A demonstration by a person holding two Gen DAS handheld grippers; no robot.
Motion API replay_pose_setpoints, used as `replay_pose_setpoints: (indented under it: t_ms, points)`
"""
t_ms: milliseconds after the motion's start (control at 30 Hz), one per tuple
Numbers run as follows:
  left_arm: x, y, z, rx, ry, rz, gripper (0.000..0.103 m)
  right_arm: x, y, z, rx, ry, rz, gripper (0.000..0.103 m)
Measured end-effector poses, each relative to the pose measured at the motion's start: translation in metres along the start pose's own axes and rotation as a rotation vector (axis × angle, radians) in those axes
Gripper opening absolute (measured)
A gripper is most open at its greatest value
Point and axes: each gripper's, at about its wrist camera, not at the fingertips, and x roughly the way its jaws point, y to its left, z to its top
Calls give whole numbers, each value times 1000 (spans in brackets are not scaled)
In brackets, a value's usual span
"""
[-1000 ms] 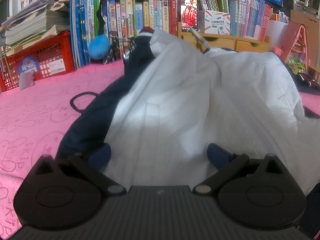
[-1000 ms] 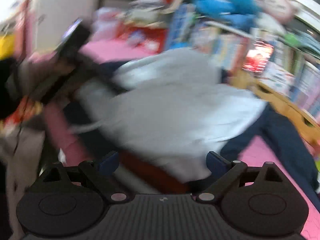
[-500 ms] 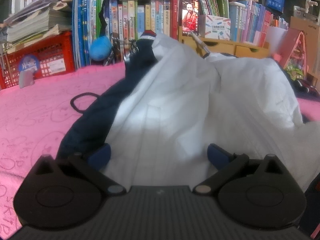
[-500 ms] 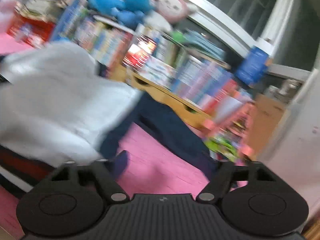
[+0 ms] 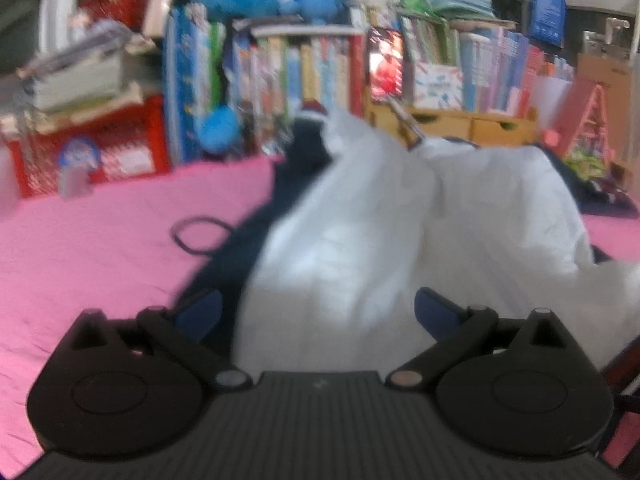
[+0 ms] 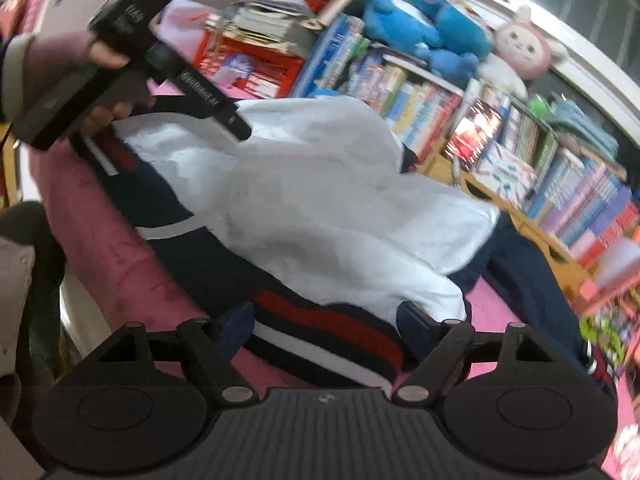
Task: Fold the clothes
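A navy jacket with a white lining [image 5: 360,240] lies bunched on the pink sheet [image 5: 100,240]. My left gripper [image 5: 316,312] is open, and its blue fingertips [image 5: 198,312] straddle the white cloth at the near edge. In the right wrist view the same jacket [image 6: 320,208] spreads out white side up, with its red, white and navy striped hem [image 6: 332,324] nearest the camera. My right gripper [image 6: 326,320] is open with that hem lying between its fingers. A hand [image 6: 104,56] holds the left gripper [image 6: 236,126] at the jacket's far side.
Bookshelves [image 5: 320,72] with blue plush toys [image 6: 432,24] run along the back. A red crate [image 5: 132,148] and a wooden drawer box [image 5: 480,128] stand there too. A black loop [image 5: 200,236] lies on the sheet left of the jacket. A navy sleeve [image 6: 532,276] trails right.
The right gripper swung right toward the shelves, then back to the jacket, and now has the striped hem between its fingers. The left gripper stayed at the white cloth and tilted up slightly.
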Motion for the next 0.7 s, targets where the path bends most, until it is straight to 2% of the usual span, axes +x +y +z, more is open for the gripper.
replay_pose_setpoints:
  t_ms: [100,133,200,333,400,467,700]
  points:
    - [-7,13,4,-11,-24,42,103,-7,-4,-2,-26,1,98,84]
    - [-8,17,4,-15,-27,50,103,-11,-1,-6,-34,12,98,85]
    - [-8,23,2,-24,-23,73,103,-14,2,-12,-35,13,44,85]
    - [-3,32,-4,-51,7,95,103,-4,-7,-10,45,-1,-80,87]
    - [2,36,-6,-67,25,98,103,-6,-4,-7,43,-50,-174,86]
    - [7,40,-9,-80,50,118,103,-8,-5,-3,24,-106,-325,86]
    - [11,48,-12,-112,72,128,103,-4,-6,-12,10,-71,-275,83]
